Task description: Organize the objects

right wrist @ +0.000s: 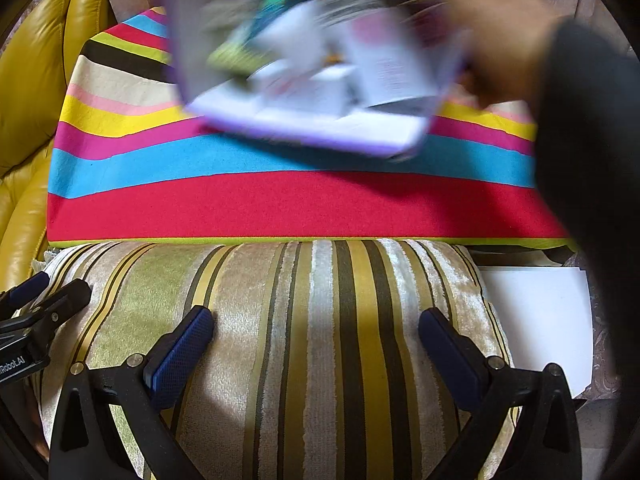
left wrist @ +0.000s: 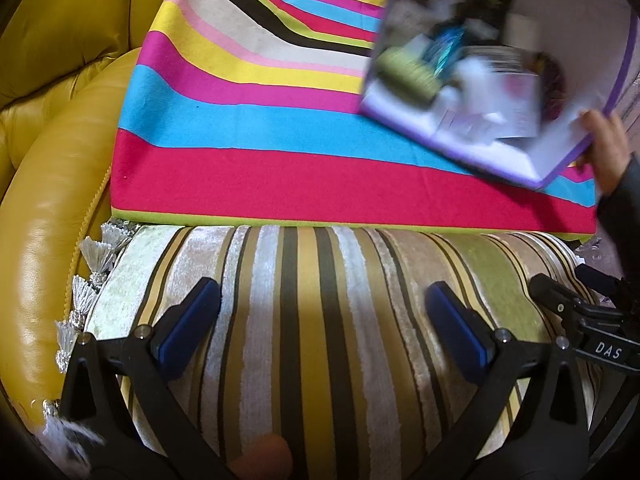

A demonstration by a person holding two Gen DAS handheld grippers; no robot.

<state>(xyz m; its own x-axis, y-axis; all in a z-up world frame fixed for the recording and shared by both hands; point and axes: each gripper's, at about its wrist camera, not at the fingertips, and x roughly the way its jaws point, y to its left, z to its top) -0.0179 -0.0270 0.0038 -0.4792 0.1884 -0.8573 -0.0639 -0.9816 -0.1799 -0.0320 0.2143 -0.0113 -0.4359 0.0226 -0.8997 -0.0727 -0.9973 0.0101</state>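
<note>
A white bin with a purple rim holds several small objects, blurred by motion. A bare hand grips its rim and holds it tilted above a bright multicolour striped cushion. The bin also shows in the right wrist view, with the hand at its right. My left gripper is open and empty over an olive and silver striped velvet cushion. My right gripper is open and empty over the same velvet cushion. The two grippers sit side by side.
A yellow leather sofa with a rounded arm lies at the left. Silver tassels edge the velvet cushion. A white flat sheet or box lies right of the cushion. A dark sleeve crosses the right side.
</note>
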